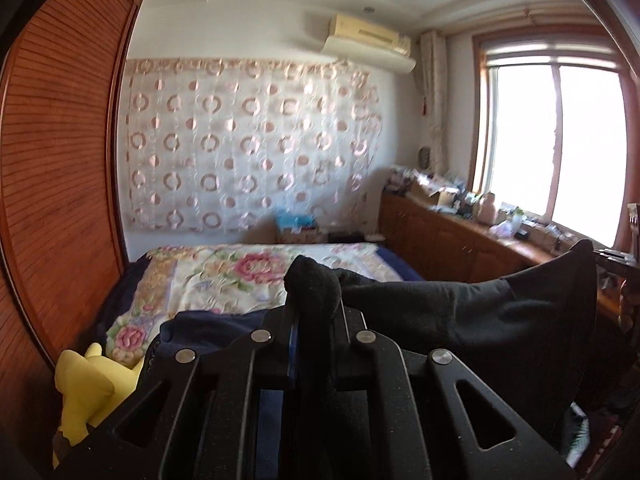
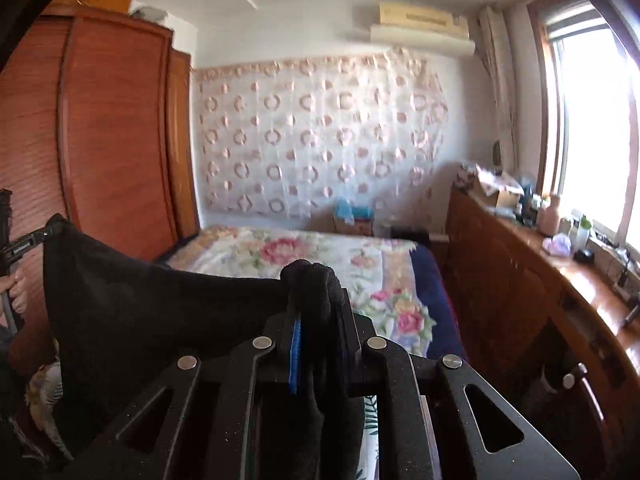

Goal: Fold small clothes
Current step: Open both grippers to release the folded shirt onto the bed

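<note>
A: What is taking up most of the room?

B: A bed [image 1: 224,276] under a flowered quilt is lying along the far wall, with a wooden wardrobe [image 1: 60,184] standing to its left and a long wooden tabletop [image 2: 560,280] running under the window on the right.

A: And the garment?

B: A black cloth [image 1: 500,320] is hanging in the air above the near end of the bed, stretched between the two tools. A dark blue garment [image 1: 208,324] is lying on the quilt just beyond the left one, and a yellow soft toy [image 1: 88,388] is sitting beside it.

A: How are the tools holding it?

B: The left hand-held gripper [image 1: 314,304] is clamping one corner of the black cloth, which is bunching up over its fingertips and trailing away to the right. The right hand-held gripper [image 2: 314,300] is pinching the opposite corner, with the cloth spreading off to its left. In the right wrist view, a hand [image 2: 14,292] is gripping the other tool's handle at the far left edge.
</note>
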The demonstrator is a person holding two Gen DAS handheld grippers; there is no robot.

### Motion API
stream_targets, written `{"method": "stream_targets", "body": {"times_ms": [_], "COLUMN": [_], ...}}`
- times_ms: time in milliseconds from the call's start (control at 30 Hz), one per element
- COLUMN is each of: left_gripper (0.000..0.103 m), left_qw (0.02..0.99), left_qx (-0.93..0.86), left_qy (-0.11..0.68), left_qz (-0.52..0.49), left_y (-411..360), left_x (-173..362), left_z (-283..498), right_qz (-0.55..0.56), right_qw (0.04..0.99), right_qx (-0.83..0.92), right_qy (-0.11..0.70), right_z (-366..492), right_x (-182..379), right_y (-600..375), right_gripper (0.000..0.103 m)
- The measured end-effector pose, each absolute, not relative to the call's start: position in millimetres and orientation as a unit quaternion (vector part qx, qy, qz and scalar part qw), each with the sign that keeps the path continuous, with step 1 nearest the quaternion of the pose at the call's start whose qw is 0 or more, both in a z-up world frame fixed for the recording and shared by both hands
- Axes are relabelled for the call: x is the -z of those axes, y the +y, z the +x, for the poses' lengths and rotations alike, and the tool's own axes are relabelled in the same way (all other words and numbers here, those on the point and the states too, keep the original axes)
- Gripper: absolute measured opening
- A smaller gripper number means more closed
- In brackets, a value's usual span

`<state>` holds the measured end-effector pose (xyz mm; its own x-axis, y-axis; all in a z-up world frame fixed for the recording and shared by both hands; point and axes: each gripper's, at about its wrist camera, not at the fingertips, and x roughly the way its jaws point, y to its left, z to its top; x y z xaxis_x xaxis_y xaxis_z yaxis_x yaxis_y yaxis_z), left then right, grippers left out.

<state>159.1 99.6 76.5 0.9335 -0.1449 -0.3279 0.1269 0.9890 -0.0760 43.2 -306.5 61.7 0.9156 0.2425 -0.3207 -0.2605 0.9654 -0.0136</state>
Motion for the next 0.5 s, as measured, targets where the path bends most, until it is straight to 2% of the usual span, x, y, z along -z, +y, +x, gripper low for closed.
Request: {"method": "stream_targets", "body": {"times_ms": [67,133,167,200,233,267,300,333,367,400,500], "left_gripper": [0.014,0.023,0.026,0.033,0.045,0.048,0.057,0.071,0.076,0.079,0.079], "left_qw": [0.981,0.971,0.967,0.963,0.963,0.963,0.963,0.962,0.960,0.959,0.956], "left_qx": [0.057,0.054,0.058,0.062,0.065,0.066,0.068,0.072,0.077,0.080,0.090], "left_qy": [0.185,0.231,0.249,0.260,0.262,0.260,0.260,0.265,0.269,0.271,0.280], "left_qz": [-0.017,-0.016,-0.020,-0.023,-0.019,-0.010,-0.004,-0.003,-0.006,-0.007,-0.004], "left_y": [94.2,92.1,90.4,89.7,87.7,84.8,81.2,79.6,78.2,76.6,69.1], "left_x": [-61.3,-41.0,-33.6,-26.6,-22.1,-19.3,-19.4,-16.1,-15.8,-15.0,-11.8], "left_z": [180.6,207.6,214.2,216.8,214.5,209.5,204.0,197.3,192.2,186.3,169.6], "right_qz": [-0.036,-0.041,-0.043,-0.048,-0.055,-0.060,-0.059,-0.053,-0.046,-0.041,-0.027], "right_qw": [0.973,0.965,0.961,0.958,0.956,0.955,0.954,0.954,0.954,0.953,0.948], "right_qx": [-0.127,-0.118,-0.104,-0.092,-0.078,-0.068,-0.065,-0.066,-0.068,-0.070,-0.086], "right_qy": [0.189,0.231,0.251,0.267,0.276,0.281,0.286,0.288,0.288,0.291,0.305], "right_z": [76.9,108.4,121.7,130.0,134.9,140.5,146.3,147.7,141.7,137.3,134.6], "right_x": [-50.5,-36.5,-31.1,-28.1,-25.0,-24.0,-27.0,-29.4,-28.0,-30.1,-20.9], "right_y": [-297.7,-288.8,-284.6,-281.6,-279.6,-276.3,-271.9,-267.8,-269.3,-268.6,-274.4], "right_gripper": [0.015,0.018,0.028,0.034,0.035,0.039,0.047,0.049,0.050,0.051,0.051]}}
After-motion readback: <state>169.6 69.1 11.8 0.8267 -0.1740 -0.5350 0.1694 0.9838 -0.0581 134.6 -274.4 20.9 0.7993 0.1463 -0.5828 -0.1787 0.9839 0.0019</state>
